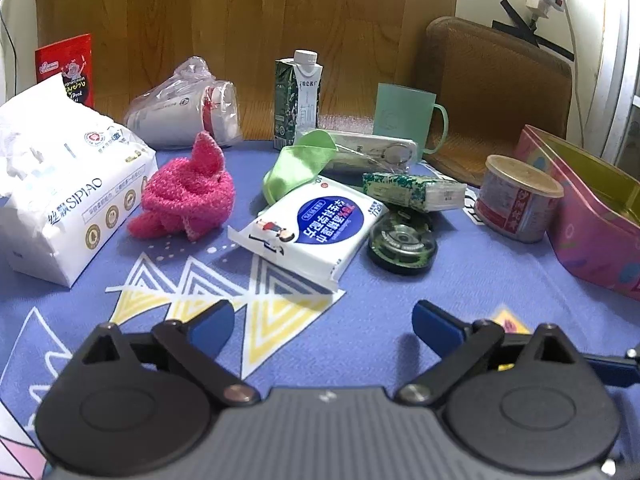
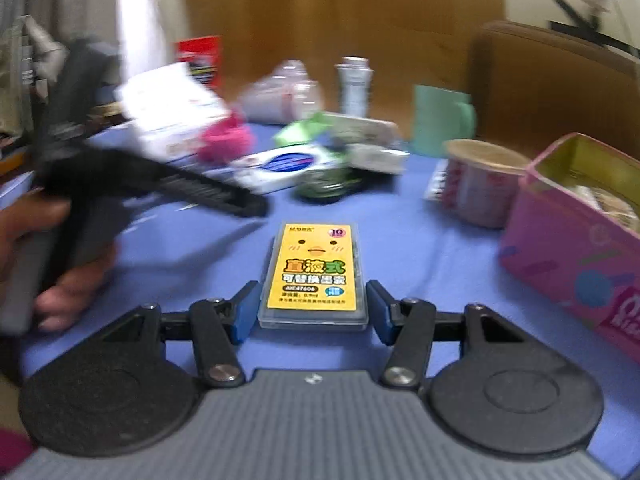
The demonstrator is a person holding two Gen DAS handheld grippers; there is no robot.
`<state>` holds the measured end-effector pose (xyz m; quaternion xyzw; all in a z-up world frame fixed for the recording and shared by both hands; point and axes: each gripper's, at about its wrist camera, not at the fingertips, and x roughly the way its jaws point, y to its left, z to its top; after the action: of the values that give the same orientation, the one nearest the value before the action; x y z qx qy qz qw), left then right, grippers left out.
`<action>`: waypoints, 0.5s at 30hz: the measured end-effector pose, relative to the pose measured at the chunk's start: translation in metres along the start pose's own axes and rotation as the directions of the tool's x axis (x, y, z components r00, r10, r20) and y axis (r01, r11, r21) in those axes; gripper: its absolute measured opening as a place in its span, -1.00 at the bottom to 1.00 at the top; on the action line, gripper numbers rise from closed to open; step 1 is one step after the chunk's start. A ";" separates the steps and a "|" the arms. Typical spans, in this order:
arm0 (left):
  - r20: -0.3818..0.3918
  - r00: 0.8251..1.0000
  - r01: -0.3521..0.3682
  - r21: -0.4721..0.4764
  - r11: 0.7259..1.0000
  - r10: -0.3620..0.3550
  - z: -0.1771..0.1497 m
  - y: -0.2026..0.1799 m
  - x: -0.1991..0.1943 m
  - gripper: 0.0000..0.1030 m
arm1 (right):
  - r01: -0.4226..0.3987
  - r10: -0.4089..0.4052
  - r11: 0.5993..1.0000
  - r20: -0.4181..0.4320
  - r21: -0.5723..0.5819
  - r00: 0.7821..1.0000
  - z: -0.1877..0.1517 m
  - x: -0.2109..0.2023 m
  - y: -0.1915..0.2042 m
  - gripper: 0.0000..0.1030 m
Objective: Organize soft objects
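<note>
While both grippers (left point(image 1: 323, 322), right point(image 2: 311, 307)) gape empty, 2 cloths point(image 1: 188, 192) wait.

Lighting, as I read it: dim, warm indoor light, soft shadows under the fluffy pink knitted cloth point(image 1: 188, 196) and white wet-wipe packet point(image 1: 312, 228). Left wrist view sharp; fisheye bends and darkens its corners. Right wrist view motion-blurred, worst on the black handheld left gripper point(image 2: 256, 204); the yellow-labelled clear plastic case point(image 2: 314, 276) reads clearly.
</note>
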<state>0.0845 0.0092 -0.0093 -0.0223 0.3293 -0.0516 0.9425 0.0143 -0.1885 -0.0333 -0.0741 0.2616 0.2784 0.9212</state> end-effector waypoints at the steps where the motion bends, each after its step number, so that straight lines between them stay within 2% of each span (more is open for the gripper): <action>1: -0.001 1.000 -0.001 0.003 1.000 0.001 0.000 0.000 0.000 0.92 | 0.000 0.000 1.000 0.002 -0.006 1.000 0.000 0.000 0.001 0.27; 4: -0.003 1.000 -0.008 0.007 1.000 0.008 0.000 0.000 0.001 0.93 | 0.006 -0.006 1.000 -0.008 0.022 1.000 0.002 0.004 -0.003 0.46; 15: -0.017 0.999 -0.038 0.038 0.999 0.038 0.000 -0.005 0.004 0.95 | -0.008 0.008 1.000 0.002 0.024 1.000 0.000 0.004 -0.005 0.47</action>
<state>0.0871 0.0037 -0.0108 0.0021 0.3372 -0.0399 0.9406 0.0196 -0.1907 -0.0353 -0.0619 0.2645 0.2788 0.9211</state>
